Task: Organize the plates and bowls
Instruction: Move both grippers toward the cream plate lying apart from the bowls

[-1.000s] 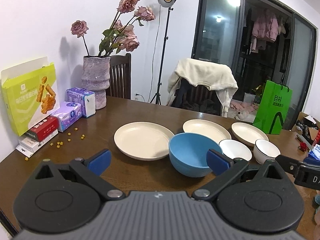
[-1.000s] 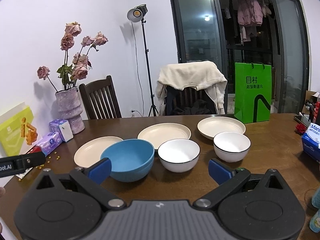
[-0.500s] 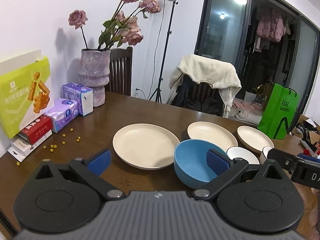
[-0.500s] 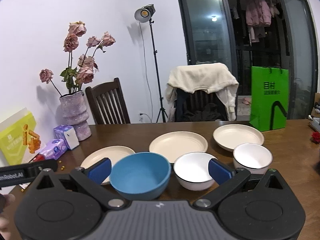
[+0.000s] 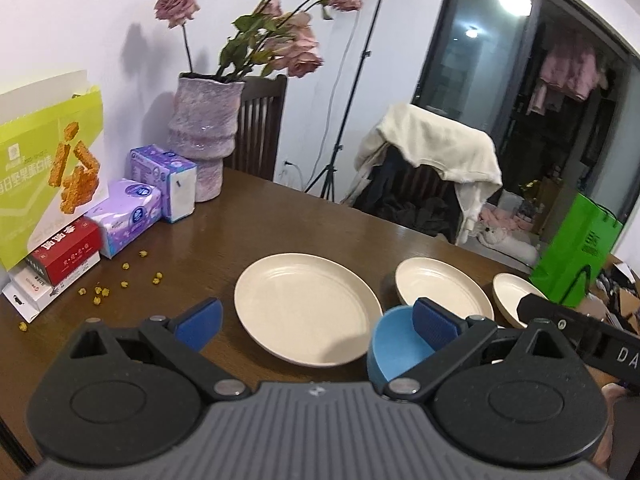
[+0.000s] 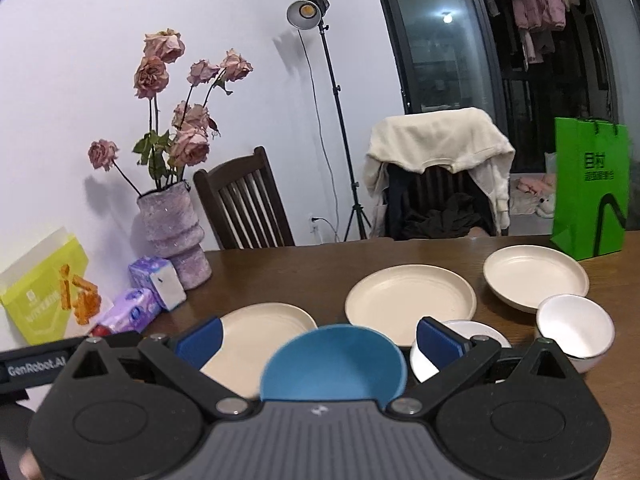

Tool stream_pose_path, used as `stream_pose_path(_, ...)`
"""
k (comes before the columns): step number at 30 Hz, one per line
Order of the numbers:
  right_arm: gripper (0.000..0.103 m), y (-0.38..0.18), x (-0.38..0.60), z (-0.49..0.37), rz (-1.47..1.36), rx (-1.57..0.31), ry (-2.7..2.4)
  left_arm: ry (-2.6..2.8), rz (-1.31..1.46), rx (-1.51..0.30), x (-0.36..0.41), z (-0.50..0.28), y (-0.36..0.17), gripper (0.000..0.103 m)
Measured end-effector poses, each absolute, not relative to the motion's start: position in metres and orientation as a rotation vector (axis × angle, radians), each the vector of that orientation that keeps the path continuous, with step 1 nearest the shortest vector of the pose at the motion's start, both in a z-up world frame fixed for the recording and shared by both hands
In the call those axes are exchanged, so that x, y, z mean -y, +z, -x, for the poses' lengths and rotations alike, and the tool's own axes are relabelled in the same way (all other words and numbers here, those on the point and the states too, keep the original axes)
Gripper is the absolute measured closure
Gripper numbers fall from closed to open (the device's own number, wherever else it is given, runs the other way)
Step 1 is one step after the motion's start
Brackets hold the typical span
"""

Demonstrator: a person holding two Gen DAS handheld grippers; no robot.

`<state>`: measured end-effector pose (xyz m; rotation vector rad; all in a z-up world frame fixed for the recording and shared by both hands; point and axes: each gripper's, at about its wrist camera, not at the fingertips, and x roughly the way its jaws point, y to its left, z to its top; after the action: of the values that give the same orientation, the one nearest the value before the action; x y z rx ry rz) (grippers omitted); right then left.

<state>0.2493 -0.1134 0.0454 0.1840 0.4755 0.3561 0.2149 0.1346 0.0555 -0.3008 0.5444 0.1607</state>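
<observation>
Three cream plates lie in a row on the brown table: a large one, a middle one and a far one. A blue bowl sits close in front of them. Two white bowls stand at its right. My left gripper is open over the large plate, its right finger in front of the blue bowl. My right gripper is open, with the blue bowl seen between its fingers.
A purple vase of dried roses, tissue packs and snack boxes crowd the table's left side, with small yellow crumbs scattered near them. A green bag stands at the far right. Two chairs and a lamp stand are behind.
Both grippers have moved forward and lower toward the dishes; the blue bowl now sits nearer and lower in both views. Both stay open. No dish has moved.
</observation>
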Motion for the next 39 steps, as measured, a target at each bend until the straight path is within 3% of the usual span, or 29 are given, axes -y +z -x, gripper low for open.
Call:
stream_pose_path(14,0.000,0.050,0.067,-0.311,-0.103,-0.498,0.424,0.328,0.254,-0.595,-0.145,-0.255,0.056,0.000)
stream_pose_path(39,0.000,-0.004,0.057,-0.386,-0.071,-0.667,0.370,0.388,0.337,-0.735,-0.179,-0.326,-0.009,0.000)
